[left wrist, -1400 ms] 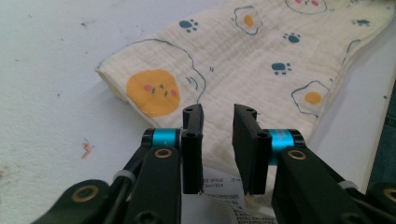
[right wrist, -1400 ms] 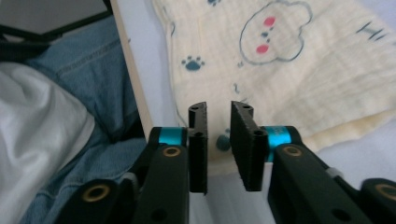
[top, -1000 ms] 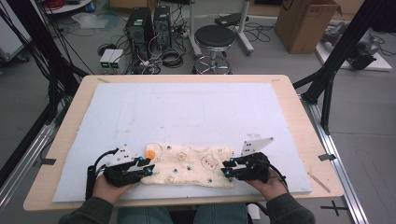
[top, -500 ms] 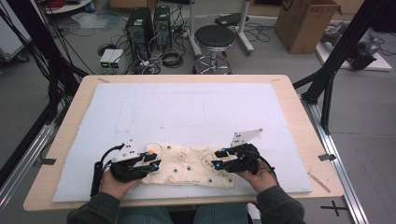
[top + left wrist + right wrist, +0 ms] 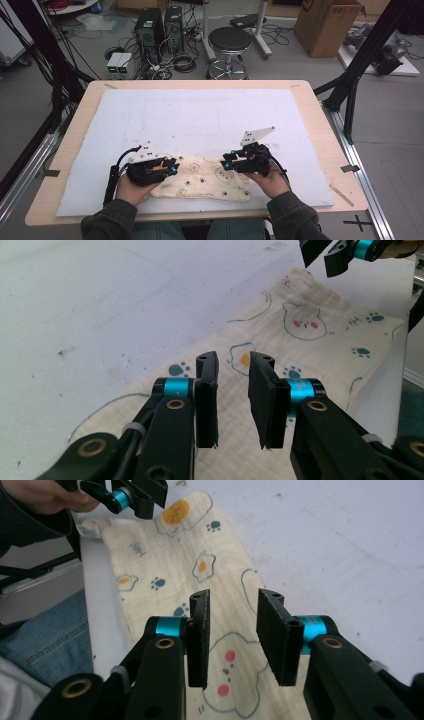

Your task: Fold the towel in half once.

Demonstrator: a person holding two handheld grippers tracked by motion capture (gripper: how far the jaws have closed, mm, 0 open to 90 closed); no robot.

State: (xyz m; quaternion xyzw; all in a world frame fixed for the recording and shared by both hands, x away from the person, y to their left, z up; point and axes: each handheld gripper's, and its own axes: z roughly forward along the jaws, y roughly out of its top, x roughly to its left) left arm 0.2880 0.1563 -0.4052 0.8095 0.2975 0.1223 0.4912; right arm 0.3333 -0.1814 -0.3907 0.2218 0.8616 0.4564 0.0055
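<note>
Between the jaws of my left tool (image 5: 232,400) there is only air: they stand a little apart, having just been closing, with nothing pinched, and they hang above the near left part of the printed cloth (image 5: 300,340). My right tool (image 5: 232,640) is in the same state, jaws parted by a narrow gap after just closing in, empty, poised over a bear face printed at the cloth's right end. From above, my left tool (image 5: 167,167) sits over the cloth's left end and my right tool (image 5: 229,164) over its right end, the two pointing toward each other. The cloth (image 5: 207,182) lies flat, a cream strip with eggs, paw prints and bears, along the near edge of the white sheet (image 5: 200,115) covering the surface (image 5: 320,115). Beyond the surface a round black stool (image 5: 229,39) stands on the floor.
</note>
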